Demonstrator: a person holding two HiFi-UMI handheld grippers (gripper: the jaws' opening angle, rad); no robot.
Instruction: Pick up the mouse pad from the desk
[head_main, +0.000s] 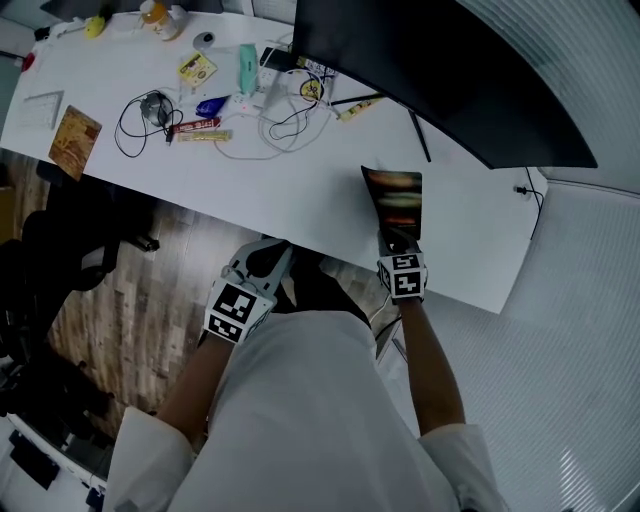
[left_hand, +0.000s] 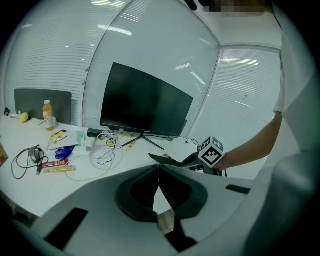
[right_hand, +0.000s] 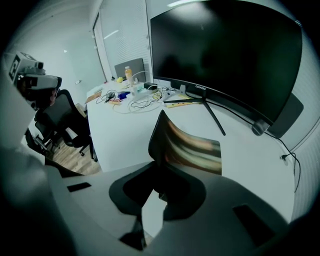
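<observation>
My right gripper (right_hand: 157, 186) is pinching the near edge of the mouse pad (right_hand: 192, 150) between its fingers. The pad is rising steeply from them, its long axis running away toward the monitor (right_hand: 225, 55), and it is looking clear of the white table (right_hand: 115, 135). My left gripper (left_hand: 159, 182) is hanging well to the left, off the table's edge over the wood floor (head_main: 150, 290), with its fingers pressed together on nothing. Cables (head_main: 285, 125) are lying far off, so I'm judging the way up free.

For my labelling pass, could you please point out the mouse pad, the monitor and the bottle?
mouse pad (head_main: 397, 203): head view, middle of its printed face.
monitor (right_hand: 225, 55): right gripper view, centre of the dark screen.
bottle (left_hand: 47, 117): left gripper view, its orange body.
</observation>
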